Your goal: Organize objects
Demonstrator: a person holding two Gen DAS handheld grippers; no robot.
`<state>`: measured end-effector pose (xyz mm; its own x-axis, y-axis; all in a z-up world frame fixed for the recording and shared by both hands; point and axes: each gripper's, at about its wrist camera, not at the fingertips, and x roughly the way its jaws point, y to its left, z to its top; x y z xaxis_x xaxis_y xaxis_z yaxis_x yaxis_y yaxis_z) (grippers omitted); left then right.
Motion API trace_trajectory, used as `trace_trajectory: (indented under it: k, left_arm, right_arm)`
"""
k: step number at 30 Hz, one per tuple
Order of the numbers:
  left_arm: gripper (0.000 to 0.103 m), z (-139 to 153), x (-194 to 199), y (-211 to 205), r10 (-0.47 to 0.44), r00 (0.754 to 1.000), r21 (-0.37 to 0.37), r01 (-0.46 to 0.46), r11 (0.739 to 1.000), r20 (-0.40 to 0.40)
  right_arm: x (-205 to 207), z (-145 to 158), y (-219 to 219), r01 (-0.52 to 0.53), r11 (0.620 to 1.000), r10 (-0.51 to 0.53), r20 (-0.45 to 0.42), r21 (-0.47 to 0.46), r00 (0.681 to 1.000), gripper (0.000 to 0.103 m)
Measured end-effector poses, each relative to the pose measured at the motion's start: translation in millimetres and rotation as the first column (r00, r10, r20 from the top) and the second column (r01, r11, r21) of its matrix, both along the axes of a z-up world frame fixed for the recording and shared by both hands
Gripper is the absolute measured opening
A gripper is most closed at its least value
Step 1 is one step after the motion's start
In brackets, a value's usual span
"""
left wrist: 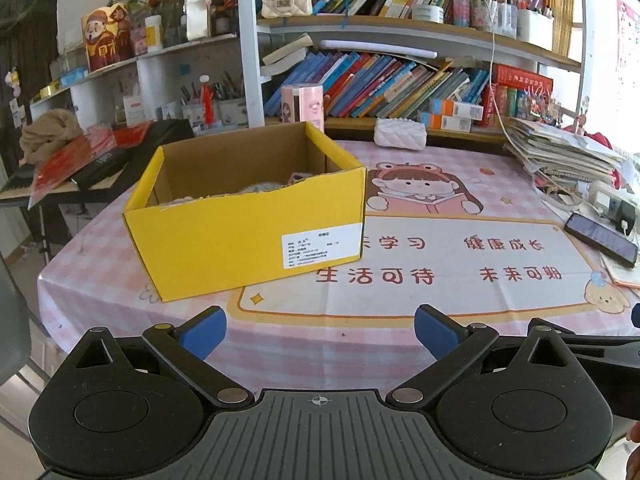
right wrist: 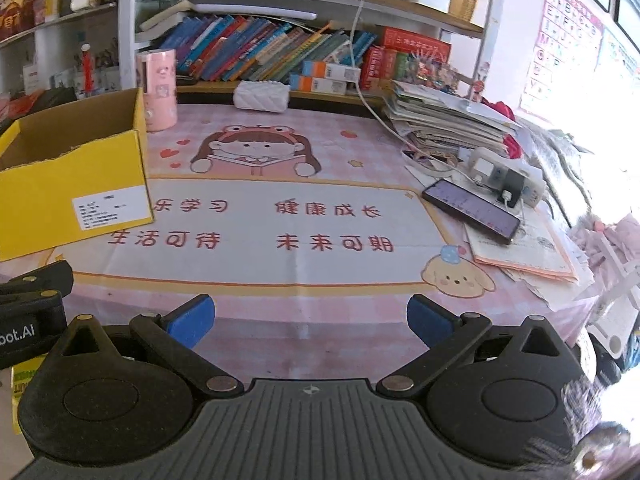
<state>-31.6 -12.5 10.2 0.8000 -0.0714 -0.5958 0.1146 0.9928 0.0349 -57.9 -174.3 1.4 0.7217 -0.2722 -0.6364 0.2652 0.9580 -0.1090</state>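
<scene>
we've got both empty | left gripper (left wrist: 320, 330) jaws wide open, right gripper (right wrist: 310, 320) same | yellow box (left wrist: 248, 216) sits on surface ahead-left of our left gripper, clearly nearer it, long side facing us

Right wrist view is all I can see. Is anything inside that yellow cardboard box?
Observer: Yes. The left wrist view looks over the torn front edge of the yellow cardboard box, and soft greyish and pinkish fabric lies inside.
Operator: And the other tongs, are they holding something?
Observer: No. The left tongs are open and empty, in front of the box.
</scene>
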Motion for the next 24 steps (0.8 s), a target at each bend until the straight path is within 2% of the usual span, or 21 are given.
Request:
trace_trajectory:
  k: [10,24]
  left_arm:
    - [0.102,-6,-3,-9,0.023,0.999,0.038,-0.022,0.999,-0.034]
    - [0.102,-5,-7,-12,0.035,0.999,0.057,-0.033,0.998,-0.034]
  right_arm:
    - [-1,-5,-4,0.051,0.999,-0.051,-0.028,0.002,0.998,0.103]
    - [-5,-5,-6,0.056,0.998,-0.056,-0.026,0.001,0.998,0.103]
